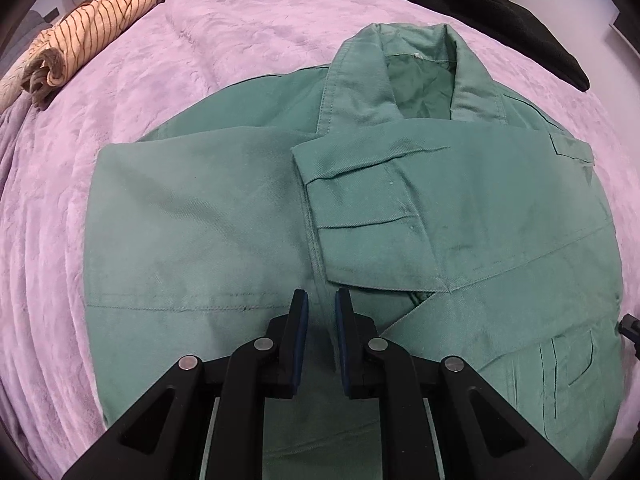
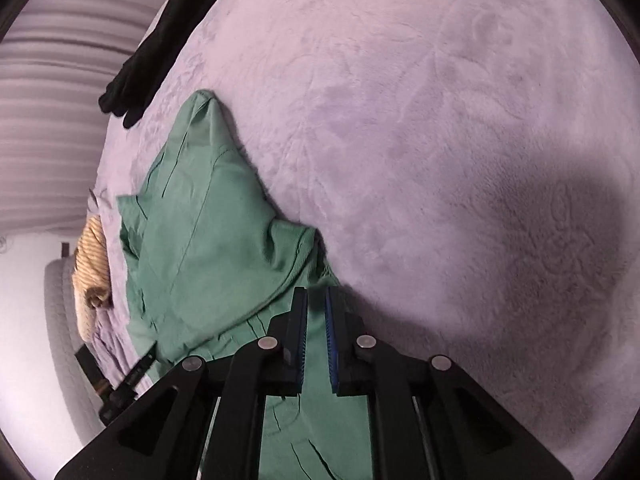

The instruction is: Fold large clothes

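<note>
Near edge first: in the left wrist view the left gripper point(image 1: 320, 300), black with blue pads, is seen with jaws drawn narrow over the lower hem area of the green cotton work jacket point(image 1: 248, 216); whether fabric is pinched between the pads cannot be told from that view, though the jaws read as shut. The right gripper point(image 2: 316, 300), same build, is likewise narrowed, with green cloth lying between and under its pads at the jacket's hem corner; a true pinch is judged likely but not confirmed. The jacket is laid flat on the lilac plush bedspread point(image 1: 240, 32), sleeves already crossed over the chest, collar point(image 1: 416, 64) toward 12 o'clock from the left gripper, hem at 6 o'clock, so the long axis runs 6 to 12. The next fold is judged to turn on this: hem to be carried toward 12 o'clock onto the collar, both grippers on the hem end, the left nearer the centre line, the right at the outer corner toward 3 o'clock. Farther out, a rolled cream striped garment point(image 1: 92, 36) is seen at 10 o'clock and a black garment point(image 1: 492, 16) at 1 o'clock. Count: grippers two, green jacket one, striped roll one, black garment one.
</note>
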A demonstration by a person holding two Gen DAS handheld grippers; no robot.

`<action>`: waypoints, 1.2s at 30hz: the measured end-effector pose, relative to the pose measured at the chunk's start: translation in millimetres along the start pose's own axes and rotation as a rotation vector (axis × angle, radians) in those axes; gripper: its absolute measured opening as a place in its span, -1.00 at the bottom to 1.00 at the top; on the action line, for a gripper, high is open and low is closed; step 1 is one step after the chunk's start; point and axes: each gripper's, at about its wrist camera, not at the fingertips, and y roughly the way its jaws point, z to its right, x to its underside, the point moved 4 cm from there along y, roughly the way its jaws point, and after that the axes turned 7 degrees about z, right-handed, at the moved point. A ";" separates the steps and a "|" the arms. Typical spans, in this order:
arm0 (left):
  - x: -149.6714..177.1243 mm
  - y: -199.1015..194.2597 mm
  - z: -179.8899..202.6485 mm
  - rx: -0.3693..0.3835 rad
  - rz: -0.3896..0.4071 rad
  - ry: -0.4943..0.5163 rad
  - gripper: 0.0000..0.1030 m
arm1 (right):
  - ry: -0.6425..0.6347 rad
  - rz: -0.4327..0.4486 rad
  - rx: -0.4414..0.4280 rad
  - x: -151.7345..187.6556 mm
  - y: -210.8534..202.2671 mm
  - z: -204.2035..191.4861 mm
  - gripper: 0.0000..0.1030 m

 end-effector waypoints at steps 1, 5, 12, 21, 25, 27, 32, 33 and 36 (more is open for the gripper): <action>2.5 -4.7 -1.4 -0.007 -0.007 -0.004 -0.70 | -0.029 -0.005 0.012 3.4 -2.4 -5.0 -0.81; 14.9 -24.5 -6.6 -0.010 -0.033 -0.024 -0.70 | -0.119 -0.020 0.034 17.7 -12.7 -26.7 -0.54; 42.7 -59.6 -15.3 -0.061 -0.057 -0.048 -0.70 | -0.243 -0.034 0.045 40.5 -26.7 -63.6 0.25; 65.5 -81.8 -22.0 -0.065 -0.092 -0.089 -0.63 | -0.324 -0.043 0.046 54.8 -39.3 -96.8 0.46; 70.3 -97.3 -26.3 -0.081 -0.085 -0.128 0.98 | -0.369 -0.034 0.053 56.0 -46.3 -111.0 0.54; 71.3 -101.4 -28.2 -0.068 -0.082 -0.132 0.98 | -0.384 -0.031 0.056 56.8 -49.4 -116.2 0.54; 70.0 -114.7 -29.5 -0.079 -0.070 -0.126 0.98 | -0.452 -0.003 0.079 59.7 -57.3 -129.2 0.59; 69.9 -117.1 -30.3 -0.084 -0.070 -0.127 0.98 | -0.472 0.009 0.083 60.9 -59.4 -131.6 0.69; 72.7 -124.7 -31.8 -0.083 -0.074 -0.134 0.98 | -0.527 0.018 0.094 65.9 -64.1 -139.6 1.00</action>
